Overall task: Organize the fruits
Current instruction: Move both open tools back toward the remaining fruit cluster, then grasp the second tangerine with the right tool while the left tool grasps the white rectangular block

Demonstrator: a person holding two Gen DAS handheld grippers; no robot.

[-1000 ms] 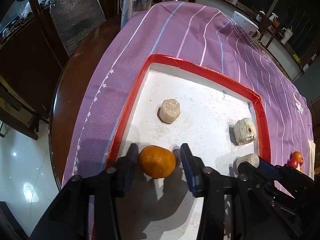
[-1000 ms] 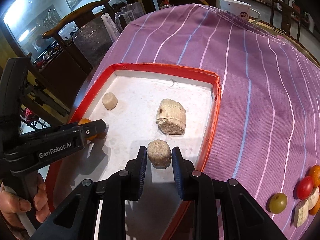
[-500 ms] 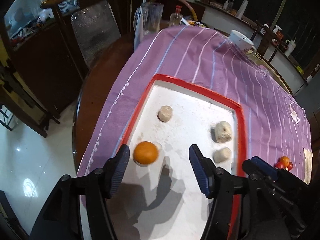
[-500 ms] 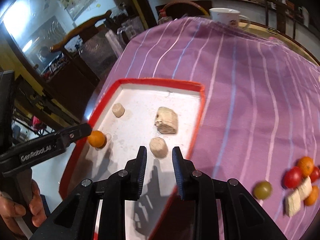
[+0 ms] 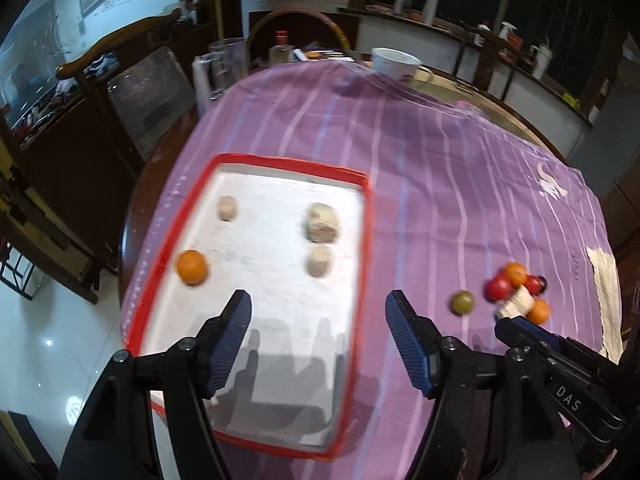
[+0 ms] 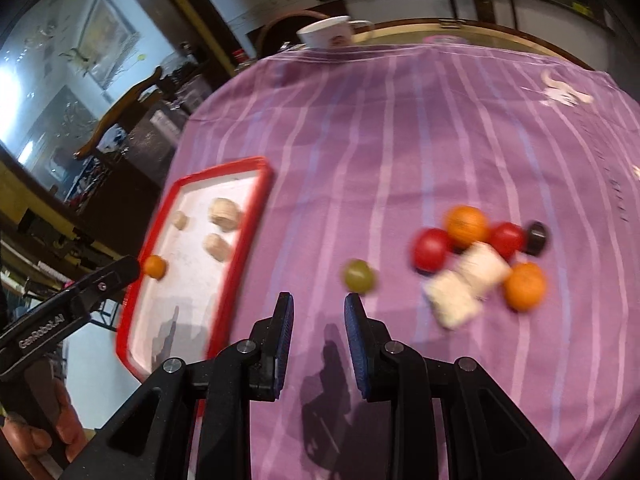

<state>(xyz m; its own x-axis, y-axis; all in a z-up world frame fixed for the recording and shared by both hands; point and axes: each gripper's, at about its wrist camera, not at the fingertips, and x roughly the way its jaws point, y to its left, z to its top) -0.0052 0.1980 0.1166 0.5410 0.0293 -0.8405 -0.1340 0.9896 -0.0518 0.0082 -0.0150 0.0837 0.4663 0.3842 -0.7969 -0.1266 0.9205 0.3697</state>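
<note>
Left gripper [image 5: 318, 316]: it is held above the near part of the tray, with the jaws spread wide. Nothing is held between the blue pads [image 5: 234, 334].
Right gripper [image 6: 319, 312]: it is held over the tablecloth, to the right of the tray. The jaws are parted by a narrow gap and nothing is gripped.
Tray [image 5: 174, 236]: a white tray with a red rim is laid on the left part of the tablecloth.
Orange in tray [image 5: 192, 266]: it is placed close to the left rim of the tray, apart from the other pieces.
Pale pieces in tray: a small round piece [image 5: 227, 208] is seen at the far left, a bigger lump [image 5: 322, 223] at the far right, and a small piece [image 5: 320, 261] just in front of the lump. What they are cannot be told.
Green fruit [image 6: 359, 275]: it lies alone on the tablecloth, just beyond the tips of the right gripper, between the tray and the pile.
Pile of fruits: it is found on the right side of the tablecloth, well apart from the tray. Two oranges [image 6: 467, 224], two red fruits [image 6: 430, 249], one dark fruit [image 6: 536, 237] and two white blocks [image 6: 454, 299] are lying close together, some of them touching.
Tablecloth [image 6: 360, 128]: purple with pale stripes, spread over a round table.
Cup [image 5: 394, 63]: a white cup is standing at the far edge of the table.
Sharpness: both views are blurred, so small details cannot be read.
</note>
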